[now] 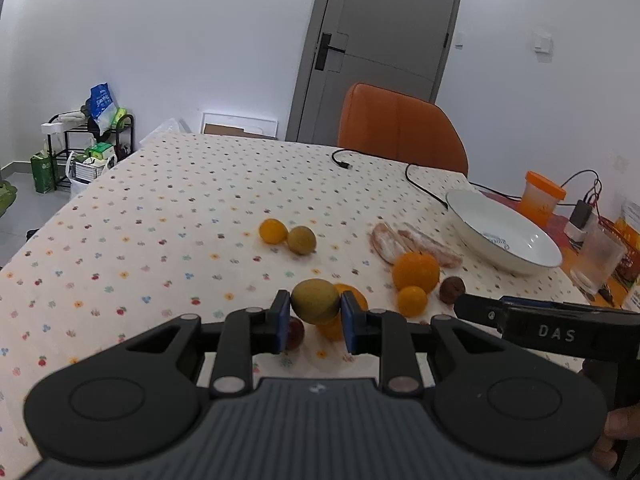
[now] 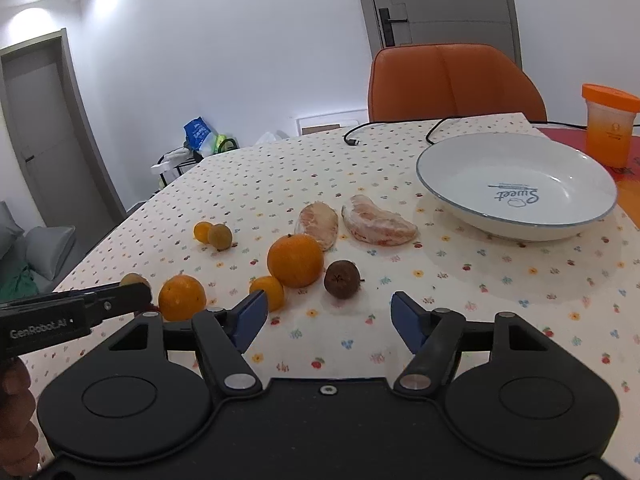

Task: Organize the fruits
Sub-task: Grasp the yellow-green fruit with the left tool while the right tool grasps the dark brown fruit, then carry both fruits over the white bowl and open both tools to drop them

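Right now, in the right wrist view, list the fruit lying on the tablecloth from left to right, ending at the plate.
Small orange fruit → yellow-green fruit → big orange → brown fruit → right-hand pomelo segment → white plate. Left out, as they overlap: the fruit by the left tool and the other pomelo segment.

home dining room | floral tablecloth (image 2: 460, 280) | orange chair (image 2: 452, 80) | door (image 1: 380, 40)

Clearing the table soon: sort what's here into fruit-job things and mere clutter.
Job: greenish fruit in left gripper; big orange; pomelo segments; brown fruit; white plate; right gripper.
Clutter: black cable; orange-lidded cup; orange chair.
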A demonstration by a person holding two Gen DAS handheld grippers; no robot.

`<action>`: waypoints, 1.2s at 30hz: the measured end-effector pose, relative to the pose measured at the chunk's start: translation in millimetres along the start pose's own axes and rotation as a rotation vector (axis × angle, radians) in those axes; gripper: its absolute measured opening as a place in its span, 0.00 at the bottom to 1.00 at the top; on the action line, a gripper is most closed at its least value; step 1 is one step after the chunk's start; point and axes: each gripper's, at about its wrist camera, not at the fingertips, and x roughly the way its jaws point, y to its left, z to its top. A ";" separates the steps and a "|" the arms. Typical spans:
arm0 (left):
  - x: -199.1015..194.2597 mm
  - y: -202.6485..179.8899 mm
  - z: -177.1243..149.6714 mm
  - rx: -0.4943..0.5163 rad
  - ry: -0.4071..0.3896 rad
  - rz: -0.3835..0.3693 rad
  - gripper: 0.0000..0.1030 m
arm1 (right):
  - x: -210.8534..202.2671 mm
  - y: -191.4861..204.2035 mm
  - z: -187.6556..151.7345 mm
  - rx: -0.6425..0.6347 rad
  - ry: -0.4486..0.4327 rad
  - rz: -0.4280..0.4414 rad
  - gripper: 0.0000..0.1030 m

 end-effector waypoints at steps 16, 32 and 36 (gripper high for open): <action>7.3 16.2 7.2 -0.028 -0.021 0.049 0.25 | 37.3 -0.7 12.9 -0.015 0.066 -0.033 0.43; 7.5 0.1 17.2 0.007 -0.038 0.040 0.25 | 25.5 -8.9 19.2 -0.019 0.018 -0.027 0.21; 7.1 -7.5 22.4 0.022 -0.049 0.030 0.25 | 17.1 -13.9 21.9 0.000 -0.007 -0.031 0.21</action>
